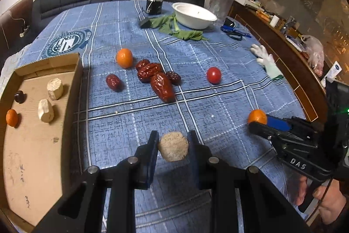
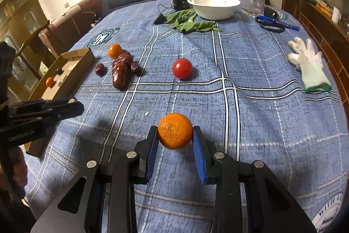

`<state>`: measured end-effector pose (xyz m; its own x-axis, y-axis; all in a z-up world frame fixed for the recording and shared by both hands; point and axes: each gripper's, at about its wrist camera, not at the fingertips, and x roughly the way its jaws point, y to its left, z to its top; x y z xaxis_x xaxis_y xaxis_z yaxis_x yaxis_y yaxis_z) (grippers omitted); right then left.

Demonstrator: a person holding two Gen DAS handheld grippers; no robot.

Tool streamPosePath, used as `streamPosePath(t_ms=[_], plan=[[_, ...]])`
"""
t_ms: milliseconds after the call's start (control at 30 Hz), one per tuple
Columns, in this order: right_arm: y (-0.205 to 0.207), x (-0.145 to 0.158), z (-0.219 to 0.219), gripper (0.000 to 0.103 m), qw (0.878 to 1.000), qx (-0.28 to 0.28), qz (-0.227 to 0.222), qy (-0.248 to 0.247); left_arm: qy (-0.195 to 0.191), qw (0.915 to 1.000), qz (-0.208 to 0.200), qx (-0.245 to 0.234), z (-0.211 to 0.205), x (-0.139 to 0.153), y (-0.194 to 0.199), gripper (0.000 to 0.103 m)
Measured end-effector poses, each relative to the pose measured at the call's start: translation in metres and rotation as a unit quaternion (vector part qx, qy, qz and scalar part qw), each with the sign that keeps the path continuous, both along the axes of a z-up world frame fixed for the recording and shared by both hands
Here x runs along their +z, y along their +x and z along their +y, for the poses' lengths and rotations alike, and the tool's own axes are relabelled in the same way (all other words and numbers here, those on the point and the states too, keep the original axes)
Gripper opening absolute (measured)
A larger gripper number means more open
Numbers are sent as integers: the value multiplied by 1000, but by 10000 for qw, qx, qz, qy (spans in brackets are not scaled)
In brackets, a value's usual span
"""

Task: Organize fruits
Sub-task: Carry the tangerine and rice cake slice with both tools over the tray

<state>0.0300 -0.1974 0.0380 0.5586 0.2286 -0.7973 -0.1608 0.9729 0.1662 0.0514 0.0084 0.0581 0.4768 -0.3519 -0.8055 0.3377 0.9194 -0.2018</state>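
Observation:
My left gripper (image 1: 173,143) is shut on a beige sugarcane chunk (image 1: 173,149), held above the blue cloth, right of the cardboard box (image 1: 76,80). The box holds two beige chunks (image 1: 55,88), a small orange (image 1: 11,117) and a dark fruit (image 1: 19,96). My right gripper (image 2: 175,138) is shut on an orange (image 2: 175,131); the orange also shows in the left wrist view (image 1: 257,116). On the cloth lie a loose orange (image 1: 124,57), a pile of red dates (image 1: 156,78) and a tomato (image 1: 213,75).
A white bowl (image 1: 194,14) and green leaves (image 1: 181,30) sit at the far side. A white glove (image 1: 267,60) and blue scissors (image 1: 234,32) lie at the right. A wooden sideboard (image 1: 290,71) borders the table's right edge.

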Motion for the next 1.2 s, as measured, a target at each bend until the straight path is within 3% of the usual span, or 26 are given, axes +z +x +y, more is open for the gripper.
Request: streamPosePath(t_ms=[300,667,1200], plan=[[-16,7,34,31,9999,115,-20,-38,-165,9994,-153,257,39,16,-14,29],[-4,21,122,31,9968,779,-126,98,-211,9955,-270,886,116,23,-18,29],[28,32,249,30,9851,1703,-221,110,-60,9836,-183,1793,228,6,6,29]])
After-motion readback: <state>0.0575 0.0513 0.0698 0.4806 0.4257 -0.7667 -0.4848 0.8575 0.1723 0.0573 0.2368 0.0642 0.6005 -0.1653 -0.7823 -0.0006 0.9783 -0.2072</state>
